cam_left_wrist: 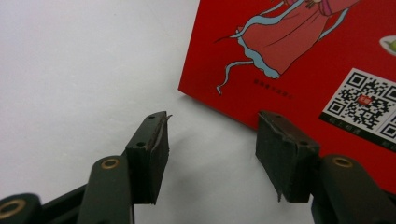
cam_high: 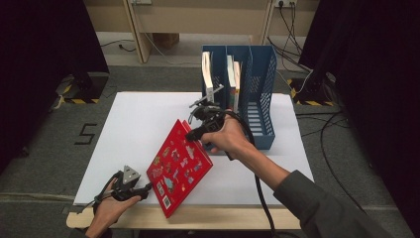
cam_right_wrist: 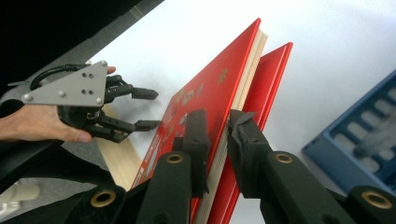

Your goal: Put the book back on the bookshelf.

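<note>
High view frames a white-topped table (cam_high: 138, 124) on which a thin red hardcover picture book with cartoon figures on its cover (cam_high: 179, 166) is lifted at its far corner, tilted, while its near corner lies close to the table's near edge. The right gripper (cam_high: 194, 133), held in the person's right hand (cam_high: 229, 139), is seen clamped on that raised far corner of the book, roughly at the middle of the table. In the right gripper view the two black jaws are pressed onto the front cover and the page block (cam_right_wrist: 219, 154), with the back cover (cam_right_wrist: 266, 79) hanging slightly apart behind them. The left gripper (cam_high: 146, 191), carried by the left hand (cam_high: 110, 208) at the near left corner of the table, is placed just beside the book's near left edge, its grey three-cornered plate (cam_high: 131, 174) facing up. In the left gripper view its jaws are spread apart with nothing between them; bare white table surface is seen in the gap, and one jaw lies over the red cover beside a printed QR code (cam_left_wrist: 366, 105). A blue perforated plastic file rack with upright compartments (cam_high: 260, 94) is set at the far right part of the table, and white-paged books (cam_high: 233, 82) are stood upright in its left compartments, while its right compartment is seen without books.
</note>
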